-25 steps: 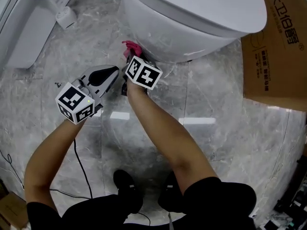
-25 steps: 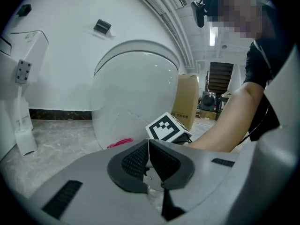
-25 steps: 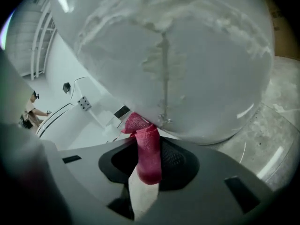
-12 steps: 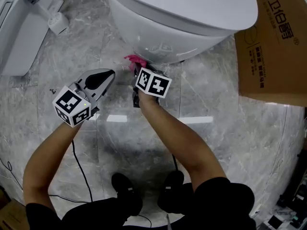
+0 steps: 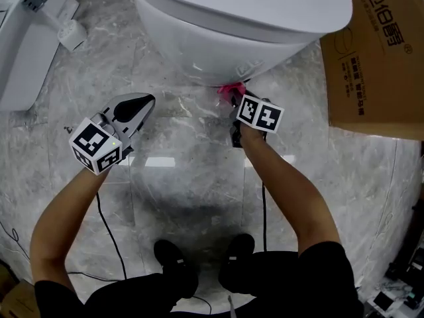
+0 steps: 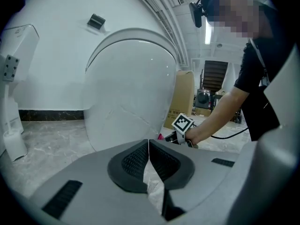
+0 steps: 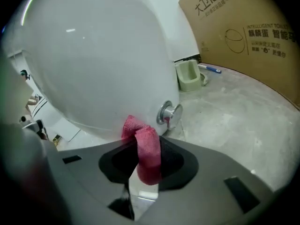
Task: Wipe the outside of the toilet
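Right hand-held gripper (image 7: 147, 168): is pinching a pink cloth (image 7: 143, 139), pressing it low on the toilet bowl (image 7: 93, 55), just left of a chrome cap (image 7: 168, 113).
Left hand-held gripper (image 6: 148, 159): is hanging well apart, jaws pressed together, empty.
Nearer arm: right, with the bowl lying straight ahead.

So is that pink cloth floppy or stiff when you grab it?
Probably floppy: the pink cloth bunches and folds where the right gripper pinches it. It looks fuzzy, so likely grippy, not slippery. Likely light too: a small wad.
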The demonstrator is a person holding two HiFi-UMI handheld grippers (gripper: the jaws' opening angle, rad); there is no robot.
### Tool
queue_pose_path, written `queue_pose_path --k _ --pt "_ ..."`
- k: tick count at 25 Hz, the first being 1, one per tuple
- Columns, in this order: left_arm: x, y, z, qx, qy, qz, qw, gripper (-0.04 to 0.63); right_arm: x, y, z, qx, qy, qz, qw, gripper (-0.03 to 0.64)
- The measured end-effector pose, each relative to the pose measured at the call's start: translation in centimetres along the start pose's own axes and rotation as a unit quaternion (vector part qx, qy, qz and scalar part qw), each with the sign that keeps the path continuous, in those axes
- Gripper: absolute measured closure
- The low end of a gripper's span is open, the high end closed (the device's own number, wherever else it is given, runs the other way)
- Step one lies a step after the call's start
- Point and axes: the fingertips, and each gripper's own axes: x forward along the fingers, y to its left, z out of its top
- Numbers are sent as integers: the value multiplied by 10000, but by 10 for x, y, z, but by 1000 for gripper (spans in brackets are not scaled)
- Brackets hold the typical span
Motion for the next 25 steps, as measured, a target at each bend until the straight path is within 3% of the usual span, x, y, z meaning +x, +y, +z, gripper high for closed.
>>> queue_pose_path --k 4,10,15,19,25 --pt "8 -8 -7 -26 82 -78 9999 575 -4 -23 17 255 -207 -210 9992 495" --pt "16 -17 -5 -149 103 -94 9998 575 -25 -17 11 53 -44 -14 10000 494" --pt "0 -28 22 -692 133 178 9974 575 -84 17 40 -187 -352 381 9985 494" --pt "-27 -57 75 -1072 233 434 9930 575 -159 70 72 -681 -444 885 9927 494" --pt "-81 -98 217 -1420 -155 970 9850 575 -297 153 157 -832 -730 1358 9845 494"
